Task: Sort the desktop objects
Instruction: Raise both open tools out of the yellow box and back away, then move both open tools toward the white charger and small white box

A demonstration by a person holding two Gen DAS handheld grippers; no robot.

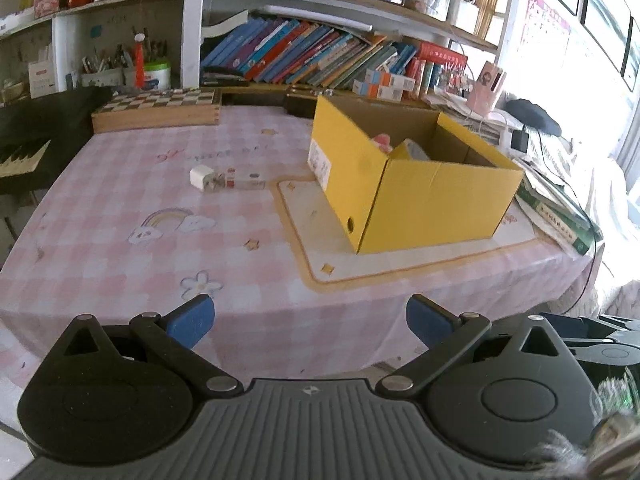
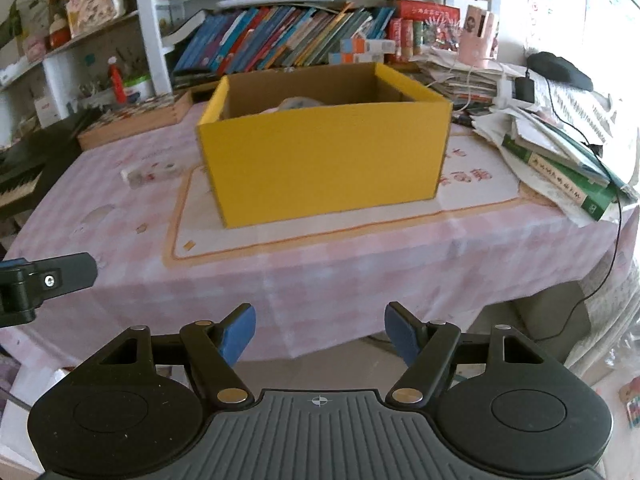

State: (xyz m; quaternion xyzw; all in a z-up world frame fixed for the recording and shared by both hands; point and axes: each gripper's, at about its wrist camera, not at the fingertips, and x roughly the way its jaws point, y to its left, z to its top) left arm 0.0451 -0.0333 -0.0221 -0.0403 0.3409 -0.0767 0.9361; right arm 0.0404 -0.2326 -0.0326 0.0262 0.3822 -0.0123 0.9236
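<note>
Both claws empty and spread wide, hovering at the near edge of the worktop (image 1: 120,200) — nothing between the blue pads.

Left claw (image 1: 308,322): pads over the pink checked cloth near the front edge. In the right wrist view the left claw (image 2: 52,276) shows only as a black finger at the left border; can't read its gap from there.

Right claw (image 2: 320,330): pads apart, sitting past the worktop's front edge, with floor visible below. It faces the box head-on.

Yellow box (image 1: 420,192) stands open-topped on a cream mat (image 1: 400,264) with an orange border, right of centre. In the right wrist view the box (image 2: 324,168) fills the middle and already holds stuff: a pink thing and a pale thing poke up at the back-left inside, too small to identify.

Still loose on the cloth, left of the box and well apart from it:
- white charger (image 1: 200,178)
- small carton (image 1: 246,181) just beside it on the right — looks touching, can't confirm

The right wrist view shows the same pair as a blur (image 2: 150,174) near the box's left corner.

Background: chessboard case (image 1: 156,112) at the back left, piano keys (image 1: 22,156) at far left, stack of books and papers (image 2: 560,160) off the box's right side, bookshelf (image 1: 320,52) behind.
</note>
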